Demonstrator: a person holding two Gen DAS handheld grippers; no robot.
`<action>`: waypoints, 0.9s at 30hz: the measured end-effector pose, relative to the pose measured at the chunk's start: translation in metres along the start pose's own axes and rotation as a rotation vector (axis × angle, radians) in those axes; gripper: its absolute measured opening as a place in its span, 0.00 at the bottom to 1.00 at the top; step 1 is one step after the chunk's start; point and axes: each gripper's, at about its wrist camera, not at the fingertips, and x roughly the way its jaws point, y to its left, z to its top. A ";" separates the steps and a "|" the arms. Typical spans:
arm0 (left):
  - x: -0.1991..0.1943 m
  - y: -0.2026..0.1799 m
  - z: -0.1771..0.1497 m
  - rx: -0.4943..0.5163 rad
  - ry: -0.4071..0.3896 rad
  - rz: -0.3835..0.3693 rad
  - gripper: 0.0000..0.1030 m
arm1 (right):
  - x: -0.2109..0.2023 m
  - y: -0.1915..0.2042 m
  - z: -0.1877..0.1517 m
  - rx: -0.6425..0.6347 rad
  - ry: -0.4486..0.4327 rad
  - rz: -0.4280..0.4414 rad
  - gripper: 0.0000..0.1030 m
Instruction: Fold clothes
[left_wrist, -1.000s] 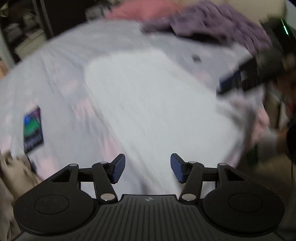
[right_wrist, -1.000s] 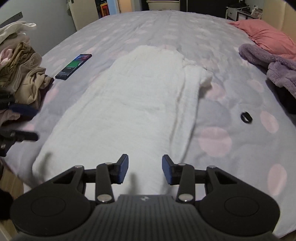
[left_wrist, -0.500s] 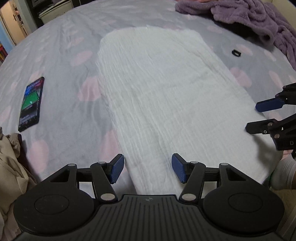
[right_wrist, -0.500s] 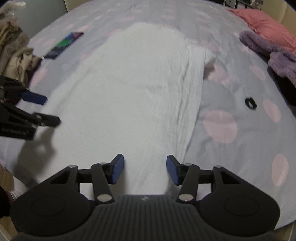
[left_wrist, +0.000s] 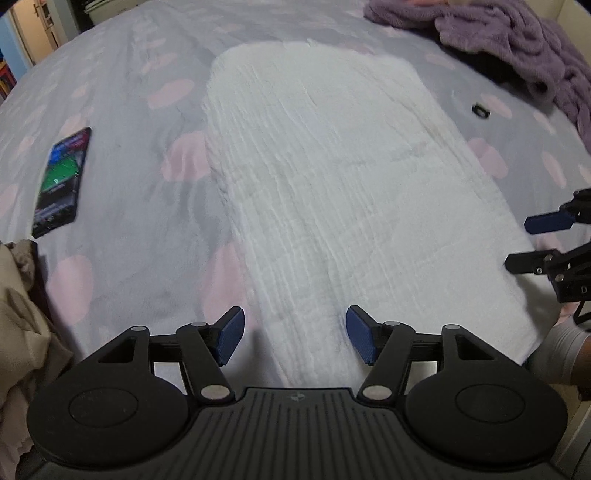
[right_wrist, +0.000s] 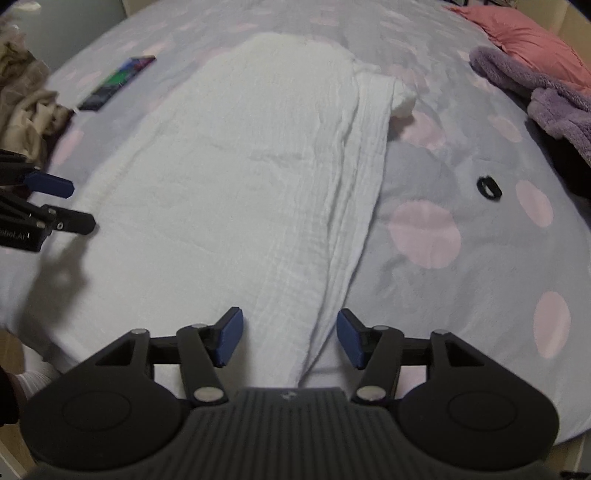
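Note:
A long white crinkled garment (left_wrist: 332, 192) lies flat along the grey bed with pink dots (left_wrist: 122, 184), folded lengthwise. Its folded edge (right_wrist: 354, 206) runs down the right side in the right wrist view. My left gripper (left_wrist: 294, 338) hovers open over the garment's near left corner. My right gripper (right_wrist: 290, 339) hovers open over the near right corner, the folded edge between its blue pads (right_wrist: 231, 338). Each gripper shows at the side of the other's view: the right gripper (left_wrist: 532, 240), the left gripper (right_wrist: 70, 205). Neither holds cloth.
A phone (left_wrist: 59, 181) lies on the bed to the left of the garment. Beige clothes (left_wrist: 22, 314) are piled at the near left. A purple fleece (left_wrist: 524, 48) and a pink pillow (right_wrist: 532, 44) lie far right. A small black ring (right_wrist: 489, 187) rests on the bed.
Both grippers have come lower and closer to the garment's near end. The left view swung from a blurred sideways look onto the garment. Both stayed open.

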 end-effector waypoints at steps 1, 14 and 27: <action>-0.006 0.003 -0.001 0.001 -0.021 -0.003 0.58 | -0.005 0.001 -0.001 -0.023 -0.023 0.018 0.62; -0.049 -0.031 -0.071 0.447 -0.236 -0.063 0.58 | -0.039 0.047 -0.064 -0.674 -0.167 0.083 0.67; -0.029 -0.075 -0.121 0.872 -0.288 -0.066 0.58 | -0.033 0.070 -0.088 -0.892 -0.152 0.069 0.76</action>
